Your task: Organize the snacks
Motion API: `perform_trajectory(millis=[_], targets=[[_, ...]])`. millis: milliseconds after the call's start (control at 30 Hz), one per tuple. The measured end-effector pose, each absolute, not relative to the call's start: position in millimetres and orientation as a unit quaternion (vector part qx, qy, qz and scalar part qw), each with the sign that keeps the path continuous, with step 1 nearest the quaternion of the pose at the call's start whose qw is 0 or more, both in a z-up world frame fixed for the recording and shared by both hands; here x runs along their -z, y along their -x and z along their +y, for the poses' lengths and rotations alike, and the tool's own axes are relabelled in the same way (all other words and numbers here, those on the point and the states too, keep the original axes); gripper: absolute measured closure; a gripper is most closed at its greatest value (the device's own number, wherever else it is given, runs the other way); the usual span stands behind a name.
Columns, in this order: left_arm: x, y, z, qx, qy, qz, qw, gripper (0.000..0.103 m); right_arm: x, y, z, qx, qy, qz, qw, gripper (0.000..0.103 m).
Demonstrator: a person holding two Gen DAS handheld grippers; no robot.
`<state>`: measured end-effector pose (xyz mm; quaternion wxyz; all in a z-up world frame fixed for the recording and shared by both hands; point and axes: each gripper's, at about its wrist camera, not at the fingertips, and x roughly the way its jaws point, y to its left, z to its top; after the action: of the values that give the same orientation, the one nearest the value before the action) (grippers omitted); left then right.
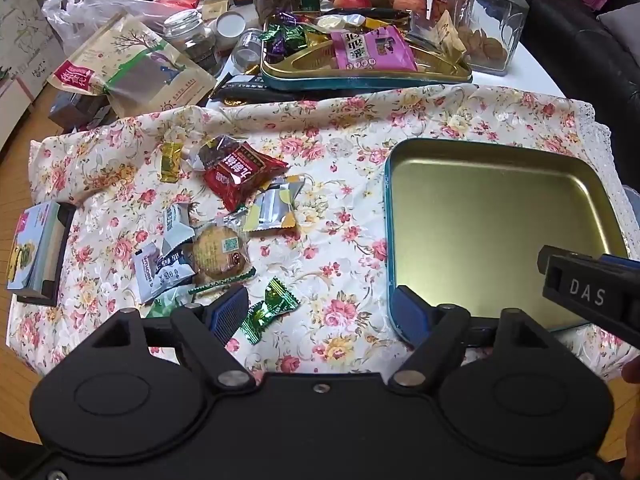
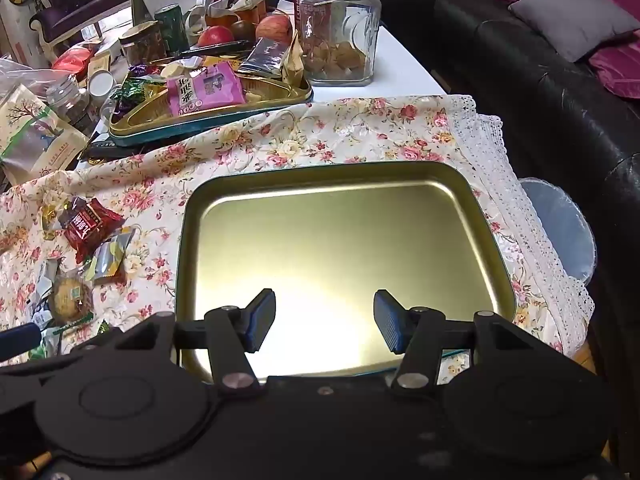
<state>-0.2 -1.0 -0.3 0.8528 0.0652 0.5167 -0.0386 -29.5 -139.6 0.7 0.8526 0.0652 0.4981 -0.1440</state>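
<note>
An empty gold tin tray with a teal rim (image 1: 500, 232) (image 2: 340, 256) lies on the floral cloth. Loose snacks sit to its left: a red packet (image 1: 244, 174) (image 2: 90, 226), a silver-yellow packet (image 1: 272, 208), a round wrapped biscuit (image 1: 220, 254) (image 2: 72, 300), a white-blue sachet (image 1: 160, 268) and a green candy (image 1: 272, 308). My left gripper (image 1: 320, 312) hovers open over the cloth, the green candy lying just inside its left finger, untouched. My right gripper (image 2: 325, 324) hangs open above the tray's near half, nothing between its fingers; it also shows at the right edge (image 1: 592, 292).
A second tin (image 1: 360, 68) (image 2: 208, 100) full of sweets and a pink packet stands behind the cloth. Glass jars (image 2: 340, 28), apples, bags and a small box (image 1: 36, 252) crowd the back and left. A black sofa and a bin (image 2: 560, 224) lie right of the table.
</note>
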Motion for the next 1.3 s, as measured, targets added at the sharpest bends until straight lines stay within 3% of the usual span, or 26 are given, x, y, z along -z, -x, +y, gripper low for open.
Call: perform_trajectory(millis=[1300], targets=[[26.8, 0.6, 0.2, 0.026, -0.077, 0.505, 0.859, 0.024, -6.0, 24.7, -134.7, 0.128, -0.072, 0.496, 0.856, 0.047]])
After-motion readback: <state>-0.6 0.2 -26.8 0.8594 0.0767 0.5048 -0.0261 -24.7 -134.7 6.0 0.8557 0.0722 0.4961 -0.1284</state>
